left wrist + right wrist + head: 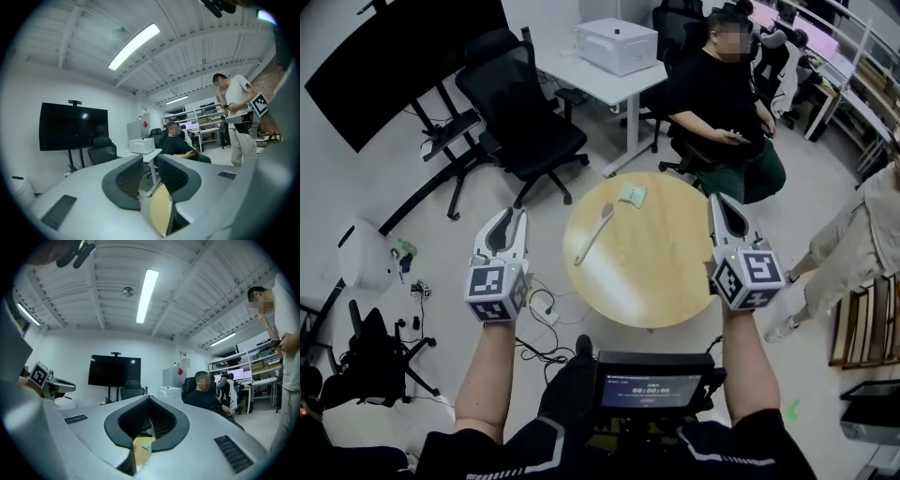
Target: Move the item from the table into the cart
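Observation:
On the round wooden table [666, 281] lie a long pale spoon-like utensil [593, 234] and, farther back, a small green packet [632, 194]. My left gripper [514, 214] hovers left of the table, off its edge, jaws open with nothing between them. In the left gripper view its fingers [129, 178] stand apart, and a sliver of the tabletop [161, 213] shows between them. At the table's right rim my right gripper [719, 199] is shut and empty. The right gripper view shows its tips [150, 398] meeting. I see no cart.
A person in black [717, 103] sits just behind the table. Another person [853, 253] stands at its right. A black office chair [525, 122], a white desk with a printer [617, 44] and a large screen on a stand [403, 56] fill the back. Cables [544, 314] lie on the floor.

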Action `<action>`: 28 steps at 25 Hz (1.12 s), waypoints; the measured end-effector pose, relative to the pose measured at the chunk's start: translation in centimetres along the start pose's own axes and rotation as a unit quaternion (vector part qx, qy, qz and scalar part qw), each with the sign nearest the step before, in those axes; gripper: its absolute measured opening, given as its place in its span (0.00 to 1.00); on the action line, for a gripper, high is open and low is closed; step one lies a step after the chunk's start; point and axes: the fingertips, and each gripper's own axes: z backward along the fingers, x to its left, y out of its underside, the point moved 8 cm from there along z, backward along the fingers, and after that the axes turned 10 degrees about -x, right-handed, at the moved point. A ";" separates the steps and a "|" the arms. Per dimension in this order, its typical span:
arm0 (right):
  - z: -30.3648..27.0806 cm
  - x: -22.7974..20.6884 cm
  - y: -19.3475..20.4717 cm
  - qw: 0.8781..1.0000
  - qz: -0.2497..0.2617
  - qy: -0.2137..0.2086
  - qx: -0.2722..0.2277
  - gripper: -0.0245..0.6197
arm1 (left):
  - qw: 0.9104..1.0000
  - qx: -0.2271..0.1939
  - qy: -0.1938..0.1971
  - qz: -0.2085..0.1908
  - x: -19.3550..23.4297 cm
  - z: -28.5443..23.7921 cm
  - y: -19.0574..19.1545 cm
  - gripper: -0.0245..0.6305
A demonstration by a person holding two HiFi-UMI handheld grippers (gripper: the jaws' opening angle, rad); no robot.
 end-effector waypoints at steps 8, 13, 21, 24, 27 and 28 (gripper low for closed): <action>-11.6 8.5 5.8 0.999 -0.004 0.033 0.026 0.10 | 1.000 -0.013 0.024 0.008 12.1 -6.3 5.9 0.24; -17.2 12.5 10.2 0.997 -0.030 0.040 0.060 0.12 | 0.999 0.010 0.033 0.029 16.7 -9.9 9.6 0.24; -22.5 14.6 18.4 0.984 -0.088 0.035 0.147 0.28 | 0.997 0.062 -0.001 0.055 18.7 -13.4 14.7 0.24; -24.9 15.2 22.6 0.977 -0.099 0.038 0.186 0.28 | 0.994 0.079 -0.006 0.070 19.6 -14.5 16.9 0.24; -27.4 15.8 26.6 0.968 -0.106 0.064 0.220 0.28 | 0.993 0.093 0.000 0.075 21.0 -16.1 18.7 0.24; -28.4 16.1 27.9 0.965 -0.105 0.073 0.229 0.28 | 0.993 0.096 0.003 0.071 21.7 -16.9 19.3 0.24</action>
